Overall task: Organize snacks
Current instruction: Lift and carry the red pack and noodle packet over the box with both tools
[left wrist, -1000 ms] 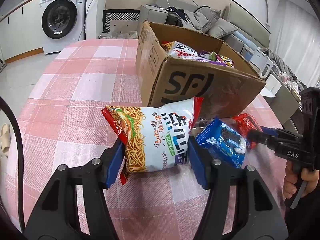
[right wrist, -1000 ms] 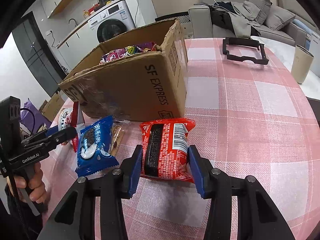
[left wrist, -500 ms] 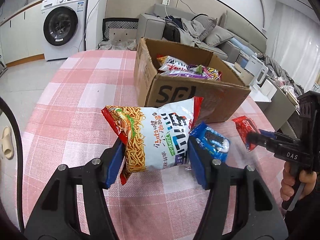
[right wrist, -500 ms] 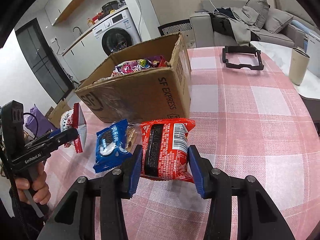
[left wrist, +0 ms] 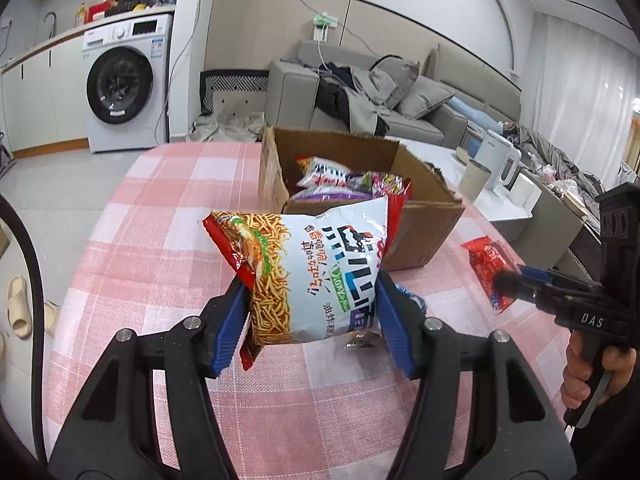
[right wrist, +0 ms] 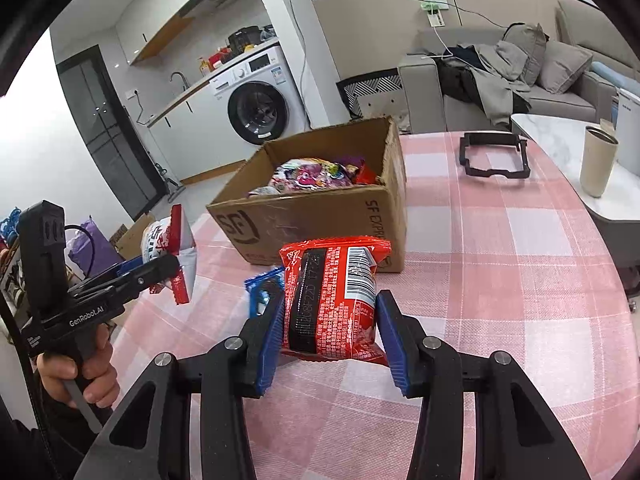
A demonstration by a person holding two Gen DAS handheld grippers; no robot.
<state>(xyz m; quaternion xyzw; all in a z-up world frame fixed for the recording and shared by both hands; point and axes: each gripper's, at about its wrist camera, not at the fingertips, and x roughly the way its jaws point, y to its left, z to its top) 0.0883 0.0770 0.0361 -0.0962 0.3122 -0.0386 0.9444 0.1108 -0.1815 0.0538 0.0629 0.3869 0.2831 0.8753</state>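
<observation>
Cardboard box (left wrist: 424, 232) awaits: left gripper (left wrist: 312, 320) grasps the noodle bag (left wrist: 316, 272), right gripper (right wrist: 328, 326) the red packet (right wrist: 332, 300), both lifted off the tabletop (right wrist: 500, 260); next likely dropping them inside.

The near wall of the cardboard box (left wrist: 424, 236) is partly covered by the noodle bag (left wrist: 316, 276) in the left wrist view. A blue packet (right wrist: 260, 292) on the tablecloth (right wrist: 500, 280) is mostly hidden behind the red packet (right wrist: 332, 304). The snacks in the box (right wrist: 316, 172) are jumbled and too small to be read. The right gripper (left wrist: 508, 280) is blurred at its tip.
</observation>
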